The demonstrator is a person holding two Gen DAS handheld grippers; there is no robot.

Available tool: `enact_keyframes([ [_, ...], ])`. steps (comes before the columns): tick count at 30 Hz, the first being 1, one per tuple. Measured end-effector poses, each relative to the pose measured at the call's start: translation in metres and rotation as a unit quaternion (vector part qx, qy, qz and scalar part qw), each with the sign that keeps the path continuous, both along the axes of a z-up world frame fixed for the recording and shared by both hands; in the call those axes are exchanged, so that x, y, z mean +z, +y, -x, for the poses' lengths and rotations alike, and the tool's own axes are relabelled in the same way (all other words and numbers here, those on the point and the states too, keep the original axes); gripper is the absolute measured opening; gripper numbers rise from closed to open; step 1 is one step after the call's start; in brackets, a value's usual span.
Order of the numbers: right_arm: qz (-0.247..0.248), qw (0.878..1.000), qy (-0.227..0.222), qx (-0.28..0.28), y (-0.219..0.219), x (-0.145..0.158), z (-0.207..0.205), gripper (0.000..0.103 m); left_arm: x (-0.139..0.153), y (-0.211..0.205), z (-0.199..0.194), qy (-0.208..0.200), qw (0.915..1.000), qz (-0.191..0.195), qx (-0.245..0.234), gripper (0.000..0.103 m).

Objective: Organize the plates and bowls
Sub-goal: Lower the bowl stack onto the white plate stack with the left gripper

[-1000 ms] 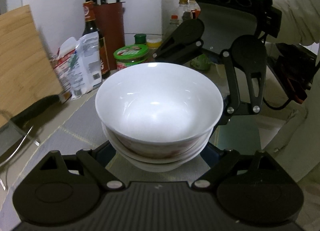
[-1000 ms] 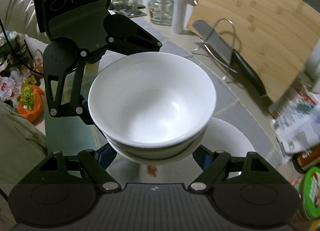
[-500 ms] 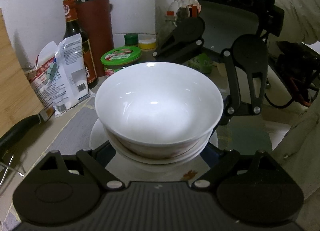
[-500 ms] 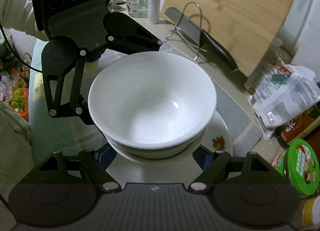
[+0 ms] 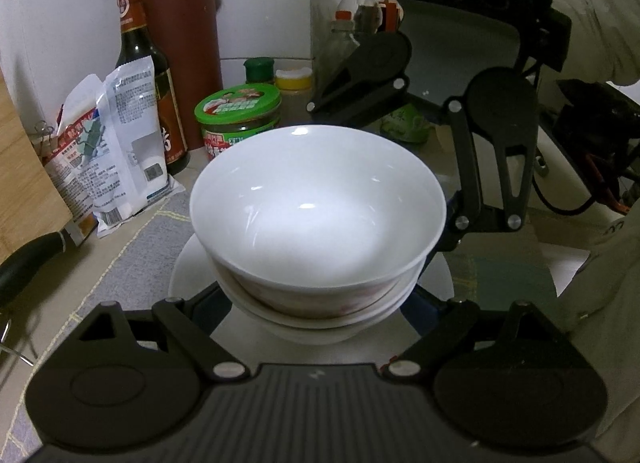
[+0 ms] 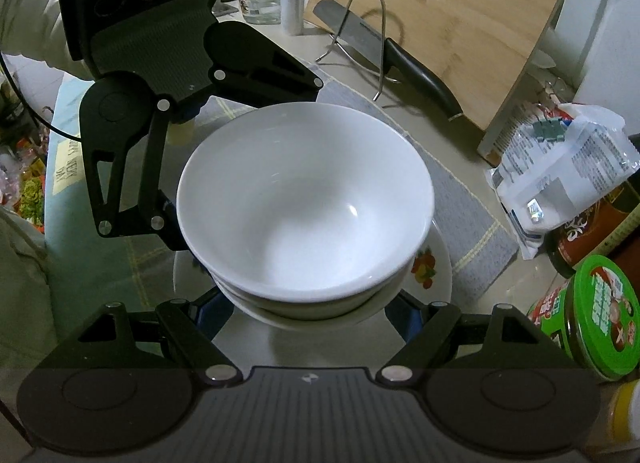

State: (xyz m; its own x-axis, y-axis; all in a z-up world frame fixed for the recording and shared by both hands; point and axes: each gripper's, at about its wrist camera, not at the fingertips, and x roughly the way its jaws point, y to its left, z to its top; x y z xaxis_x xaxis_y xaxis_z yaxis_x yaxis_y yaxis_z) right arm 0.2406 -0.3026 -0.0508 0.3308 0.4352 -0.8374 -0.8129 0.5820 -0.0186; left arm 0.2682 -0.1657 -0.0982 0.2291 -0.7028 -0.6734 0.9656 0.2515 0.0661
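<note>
A stack of three white bowls [image 5: 320, 219] [image 6: 304, 199] hangs between both grippers, held from opposite sides. My left gripper [image 5: 318, 315] is shut on the stack's lower part, and so is my right gripper [image 6: 316, 315]. The bowls hide the fingertips of each gripper in its own view. From the left wrist view the right gripper's fingers [image 5: 496, 167] reach the far side of the stack. A white plate [image 5: 186, 263] [image 6: 438, 263] with a fruit print lies right under the stack. Whether the stack touches the plate I cannot tell.
The plate lies on a grey mat [image 5: 136, 239] [image 6: 460, 195]. A green-lidded jar [image 5: 238, 111] [image 6: 600, 311], food packets [image 5: 116, 143] [image 6: 560, 167], a sauce bottle [image 5: 138, 47] and a knife block [image 5: 184, 43] stand close by. A knife [image 6: 416, 67] rests by a bamboo board [image 6: 440, 11].
Both grippers have carried the bowl stack sideways towards the jars and packets and slightly down. The white plate has come into view beneath it. Both grips are unchanged.
</note>
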Motion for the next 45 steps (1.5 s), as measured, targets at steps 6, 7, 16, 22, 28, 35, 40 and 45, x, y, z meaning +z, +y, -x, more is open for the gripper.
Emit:
enact_keyframes([
  [6,0.002,1.0,0.0,-0.001,0.001,-0.002,-0.001,0.085,-0.001,-0.001,-0.002,0.002,1.0,-0.003,0.001,0.09],
  [7,0.001,1.0,0.0,-0.001,0.0,-0.002,-0.002,0.085,-0.002,-0.001,-0.002,0.003,1.0,-0.004,0.001,0.09],
  [16,0.001,1.0,-0.001,-0.002,0.0,-0.002,-0.001,0.085,-0.003,-0.001,-0.003,0.006,1.0,-0.004,0.004,0.09],
  [22,0.001,1.0,-0.001,-0.002,-0.001,-0.002,-0.001,0.085,-0.003,0.0,-0.004,0.007,1.0,-0.003,0.005,0.09],
  [28,0.009,1.0,-0.013,-0.006,0.002,-0.001,0.0,0.097,-0.004,0.003,-0.001,0.002,1.0,0.006,0.008,0.099],
  [35,-0.004,1.0,-0.012,-0.011,-0.002,0.001,0.001,0.103,-0.003,0.011,0.006,-0.02,0.9989,0.005,0.042,0.101],
  [40,0.001,1.0,-0.016,-0.004,-0.002,0.0,0.006,0.103,0.0,0.018,0.019,-0.038,0.9952,0.015,0.089,0.102],
  [45,0.006,1.0,-0.027,0.004,-0.006,0.004,0.014,0.103,0.01,0.027,0.039,-0.047,0.988,0.043,0.141,0.102],
])
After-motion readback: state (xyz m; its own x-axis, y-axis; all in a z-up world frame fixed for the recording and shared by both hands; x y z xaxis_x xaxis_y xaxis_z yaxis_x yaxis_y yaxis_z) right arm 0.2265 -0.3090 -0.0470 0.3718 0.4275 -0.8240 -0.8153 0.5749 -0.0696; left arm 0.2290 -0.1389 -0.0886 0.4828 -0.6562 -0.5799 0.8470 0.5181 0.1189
